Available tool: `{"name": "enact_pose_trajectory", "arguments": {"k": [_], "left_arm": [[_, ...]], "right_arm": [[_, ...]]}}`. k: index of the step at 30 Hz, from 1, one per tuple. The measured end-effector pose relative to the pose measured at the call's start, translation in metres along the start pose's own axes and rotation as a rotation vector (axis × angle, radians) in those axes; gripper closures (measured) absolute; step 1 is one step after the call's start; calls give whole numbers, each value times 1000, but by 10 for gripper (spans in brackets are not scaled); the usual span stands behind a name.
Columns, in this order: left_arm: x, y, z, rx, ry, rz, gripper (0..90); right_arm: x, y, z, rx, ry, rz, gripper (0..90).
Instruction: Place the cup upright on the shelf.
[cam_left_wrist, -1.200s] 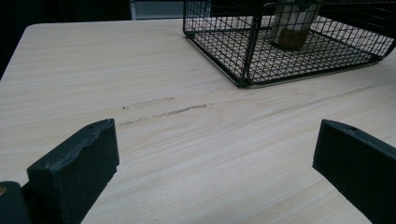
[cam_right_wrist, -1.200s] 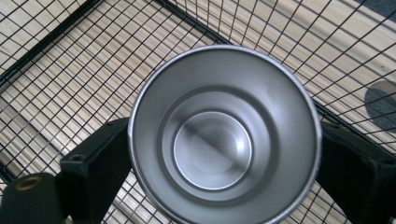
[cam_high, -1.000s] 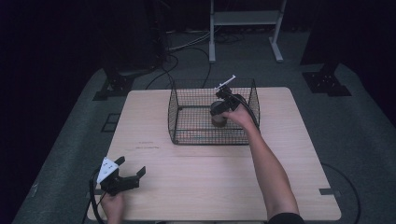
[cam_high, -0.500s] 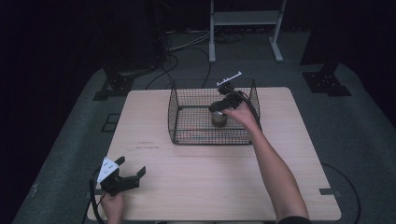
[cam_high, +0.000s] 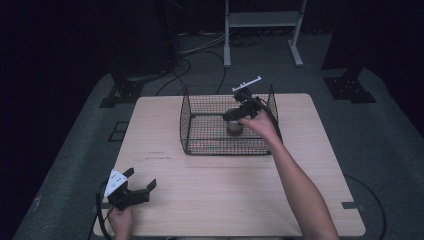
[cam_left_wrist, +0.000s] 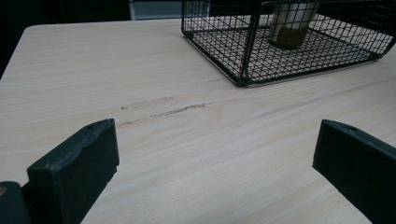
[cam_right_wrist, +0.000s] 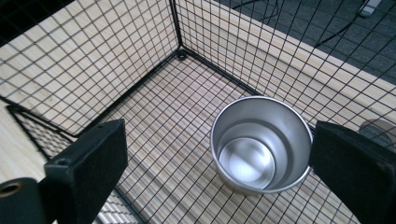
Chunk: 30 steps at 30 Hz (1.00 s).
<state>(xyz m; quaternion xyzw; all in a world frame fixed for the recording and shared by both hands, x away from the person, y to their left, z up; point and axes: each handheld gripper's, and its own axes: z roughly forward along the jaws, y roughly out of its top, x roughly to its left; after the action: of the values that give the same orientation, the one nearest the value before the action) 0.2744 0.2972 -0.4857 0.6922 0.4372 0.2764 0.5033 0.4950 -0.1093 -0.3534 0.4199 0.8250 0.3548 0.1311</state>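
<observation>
Shiny smooth metal cup (cam_right_wrist: 261, 144), black wire basket (cam_right_wrist: 140, 56), matt pale wood table (cam_left_wrist: 187, 140).

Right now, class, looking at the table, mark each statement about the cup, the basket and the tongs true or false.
1. The metal cup stands upright inside the wire basket. True.
2. The right tongs are clamped on the cup. False: their jaws are open, with the cup between them.
3. The left tongs are inside the basket. False: they are near the table's front left corner.
4. The cup looks empty. True.
</observation>
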Motion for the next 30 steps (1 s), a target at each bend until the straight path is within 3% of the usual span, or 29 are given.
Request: {"name": "enact_pose_trajectory", "arguments": {"k": [3,11,30], "left_arm": [[0,0,0,7,1,2,0],[0,0,0,5,2,4,0],[0,0,0,8,4,9,0]], "right_arm": [[2,-2,-11,-33,16,0,42],[1,-8,-25,-59,22,13,46],[11,-35,-43,-59,31,-37,48]]}}
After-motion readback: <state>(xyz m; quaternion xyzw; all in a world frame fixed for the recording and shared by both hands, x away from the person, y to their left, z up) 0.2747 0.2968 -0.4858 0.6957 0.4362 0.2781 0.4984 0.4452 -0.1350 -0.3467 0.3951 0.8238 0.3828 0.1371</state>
